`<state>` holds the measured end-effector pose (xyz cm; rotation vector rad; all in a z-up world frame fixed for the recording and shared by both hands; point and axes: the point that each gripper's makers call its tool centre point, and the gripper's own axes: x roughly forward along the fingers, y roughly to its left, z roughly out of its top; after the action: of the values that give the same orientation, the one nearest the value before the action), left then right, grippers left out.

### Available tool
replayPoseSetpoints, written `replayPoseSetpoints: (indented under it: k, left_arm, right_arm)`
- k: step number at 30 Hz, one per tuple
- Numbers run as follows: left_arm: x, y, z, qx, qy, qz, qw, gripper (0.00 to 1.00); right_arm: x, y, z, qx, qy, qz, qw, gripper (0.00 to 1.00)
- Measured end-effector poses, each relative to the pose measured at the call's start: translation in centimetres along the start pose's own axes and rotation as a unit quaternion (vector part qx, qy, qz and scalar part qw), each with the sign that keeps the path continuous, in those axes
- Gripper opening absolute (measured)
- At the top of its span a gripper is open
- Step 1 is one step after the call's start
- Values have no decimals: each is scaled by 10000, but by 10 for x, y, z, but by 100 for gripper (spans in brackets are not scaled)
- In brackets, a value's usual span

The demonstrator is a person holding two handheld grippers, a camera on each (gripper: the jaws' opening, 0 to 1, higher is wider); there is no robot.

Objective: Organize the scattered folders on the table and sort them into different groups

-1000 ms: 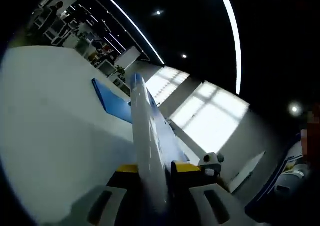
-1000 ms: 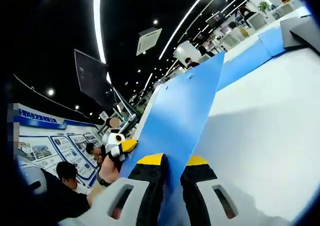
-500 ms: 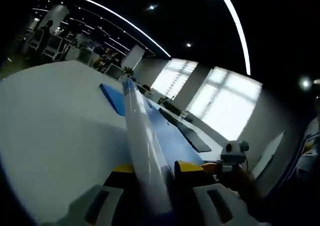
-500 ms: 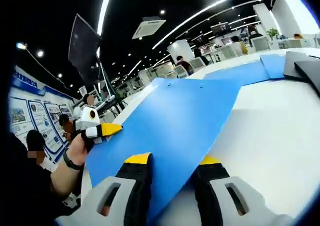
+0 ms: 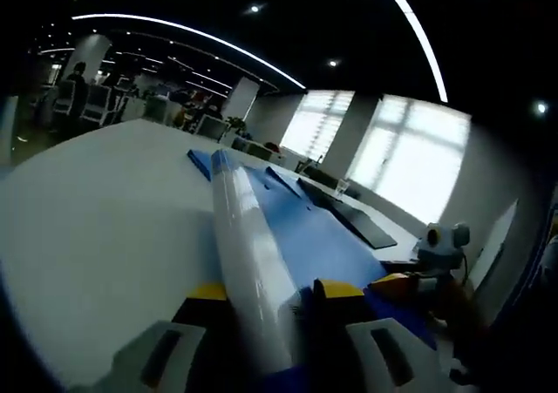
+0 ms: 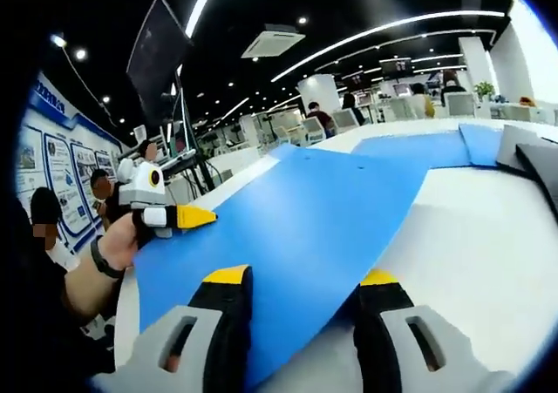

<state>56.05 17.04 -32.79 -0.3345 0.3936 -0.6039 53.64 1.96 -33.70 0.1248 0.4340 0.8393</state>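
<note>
In the left gripper view, the left gripper (image 5: 266, 293) is closed on the white spine edge of the flat blue plastic folder (image 5: 301, 232), whose long axis runs away over the white table (image 5: 96, 210) toward the windows. In the right gripper view, the right gripper (image 6: 301, 280) has its jaws spread wide around the folder's near edge, no longer pinching it as a second ago. The folder now lies much flatter and lower over the table; no writing on it can be read.

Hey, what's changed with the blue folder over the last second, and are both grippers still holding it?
The blue folder has tipped from steeply raised to lying nearly flat over the white table. The right gripper has opened: its jaws, earlier pinched on the folder's edge, now stand wide apart on either side of it. The left gripper stays clamped on the folder's spine. The other folders farther along the table lie as before.
</note>
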Motion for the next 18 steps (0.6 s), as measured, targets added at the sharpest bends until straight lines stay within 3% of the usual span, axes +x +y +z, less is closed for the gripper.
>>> replayPoseSetpoints:
  k: [3,4,7,9,10,18]
  left_arm:
    - [1,4,-2,122,35,210,9997,44]
    - [0,10,-1,372,47,410,9985,47]
    - [-1,12,-2,445,65,461,9979,46]
    - [-2,7,-3,822,104,551,9950,47]
    - [-2,5,-3,1010,124,595,9930,47]
    - [-2,5,-4,975,158,538,9937,49]
  right_arm:
    - [2,-2,0,-215,0,-87,9997,49]
    - [2,-3,1,-248,-11,-133,9996,51]
    - [1,-3,1,-250,-21,-144,9996,54]
    - [1,-4,2,-196,-64,-169,9996,56]
    - [0,-10,1,-397,-4,-311,9987,57]
    - [1,-6,1,-433,-53,-325,9985,63]
